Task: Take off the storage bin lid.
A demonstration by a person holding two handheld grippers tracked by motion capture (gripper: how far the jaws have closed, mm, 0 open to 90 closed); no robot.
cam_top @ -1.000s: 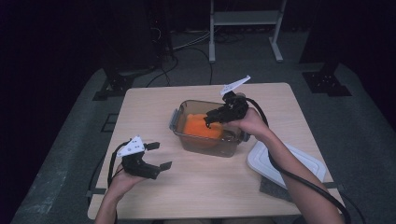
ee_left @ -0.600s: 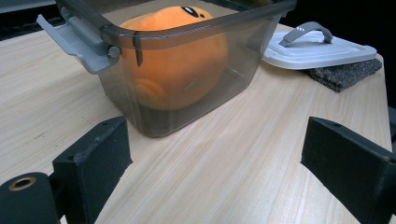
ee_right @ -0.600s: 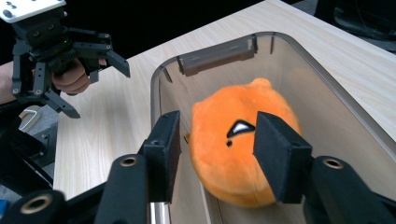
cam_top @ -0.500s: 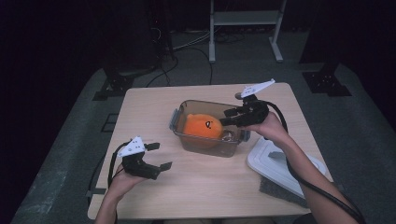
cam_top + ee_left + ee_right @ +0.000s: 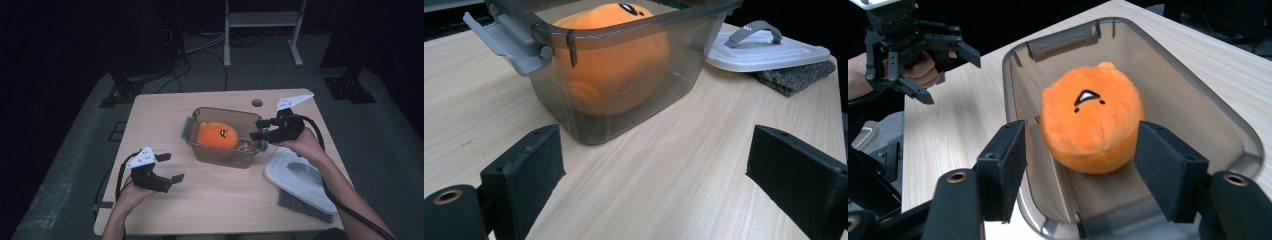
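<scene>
Right hand-held gripper [image 5: 258, 131] open above bin [image 5: 248, 161] rim, plush [image 5: 217, 137] inside

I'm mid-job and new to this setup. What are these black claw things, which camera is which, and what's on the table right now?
There is no robot arm here. A person holds a hand-held two-jaw tool in each hand: the left gripper and the right gripper.

One picture comes from a fixed camera above the table. The other two come from cameras riding on each gripper, looking out between its own black jaws.

On the wooden table stands a clear plastic bin with an orange plush toy inside. A white lid lies to its right, on a dark grey pad.

Both grippers are open and hold nothing. The right one hovers at the bin's right end, the left sits apart, near the front left.
</scene>
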